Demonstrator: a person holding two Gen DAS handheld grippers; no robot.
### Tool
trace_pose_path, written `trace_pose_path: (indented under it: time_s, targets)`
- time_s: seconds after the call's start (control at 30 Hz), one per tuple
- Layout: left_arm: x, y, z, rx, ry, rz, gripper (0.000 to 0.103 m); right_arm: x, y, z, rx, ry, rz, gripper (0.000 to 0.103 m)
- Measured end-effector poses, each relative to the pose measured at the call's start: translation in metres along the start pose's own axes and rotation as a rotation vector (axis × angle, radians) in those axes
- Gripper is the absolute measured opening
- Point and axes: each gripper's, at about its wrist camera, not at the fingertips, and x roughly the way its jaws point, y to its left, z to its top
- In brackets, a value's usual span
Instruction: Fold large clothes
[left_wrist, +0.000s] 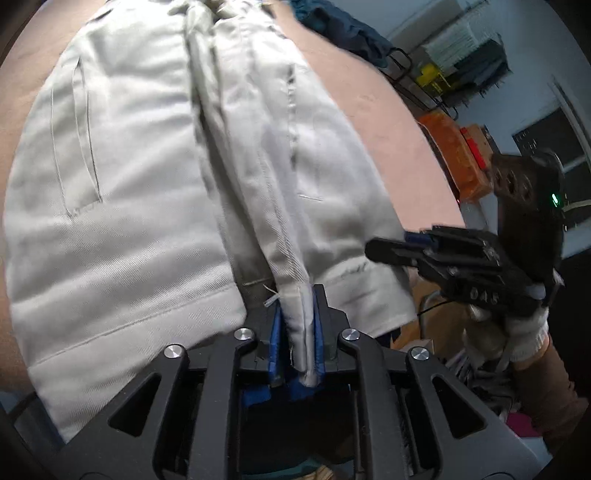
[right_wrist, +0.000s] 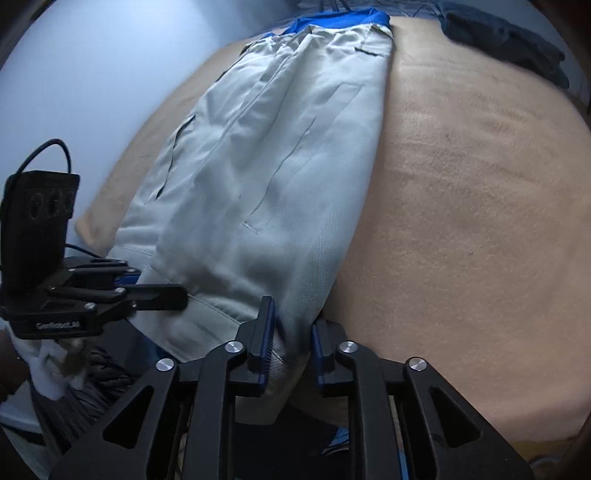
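The pale grey work jacket (right_wrist: 266, 155) was spread lengthwise on the tan blanket (right_wrist: 461, 184), its hem at the near edge; soft, limp twill, judged light but bulky, best taken at the hem; the left gripper (left_wrist: 297, 332) was pinching the doubled front hem; the right gripper (right_wrist: 291, 343) straddled the hem corner, fingers (right_wrist: 264, 332) not visibly pressing; no containers were seen.

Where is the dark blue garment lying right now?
In the right wrist view, the dark blue garment sits top right on the tan blanket, beyond the grey jacket.

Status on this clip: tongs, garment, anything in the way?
Left tongs shut on pale garment hem. Right tongs straddling its edge. Dark clothes far off, clear.
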Motion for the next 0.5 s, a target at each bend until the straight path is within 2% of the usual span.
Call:
trace_pose_path:
  time_s: [0.03, 0.1, 0.17, 0.2, 0.27, 0.37, 0.43, 0.5]
  targets:
    - [-0.008, -0.003, -0.001, 0.016, -0.005, 0.0, 0.015, -0.002, -0.001, 0.002, 0.004, -0.005, 0.001, 0.025]
    - [-0.03, -0.004, -0.005, 0.031, -0.032, -0.015, 0.031, -0.014, -0.008, 0.001, 0.015, -0.045, -0.01, 0.028]
    - [-0.059, 0.004, -0.014, 0.028, -0.109, 0.02, 0.051, -0.015, -0.019, 0.003, 0.066, -0.076, 0.043, 0.035]
    - [-0.068, 0.009, -0.018, 0.022, -0.138, 0.044, 0.055, -0.016, -0.028, 0.002, 0.102, -0.08, 0.077, 0.04]
    - [-0.089, 0.033, -0.03, -0.035, -0.201, 0.135, 0.057, -0.012, -0.04, -0.005, 0.174, -0.074, 0.146, 0.04]
    - [-0.093, 0.082, -0.039, -0.199, -0.194, 0.2, 0.057, 0.006, -0.047, -0.017, 0.265, -0.03, 0.253, 0.04]
    - [-0.088, 0.111, -0.047, -0.313, -0.177, 0.193, 0.057, 0.012, -0.046, -0.023, 0.285, -0.012, 0.311, 0.04]
    - [-0.077, 0.131, -0.054, -0.399, -0.15, 0.119, 0.057, 0.018, -0.04, -0.021, 0.282, 0.002, 0.353, 0.043]
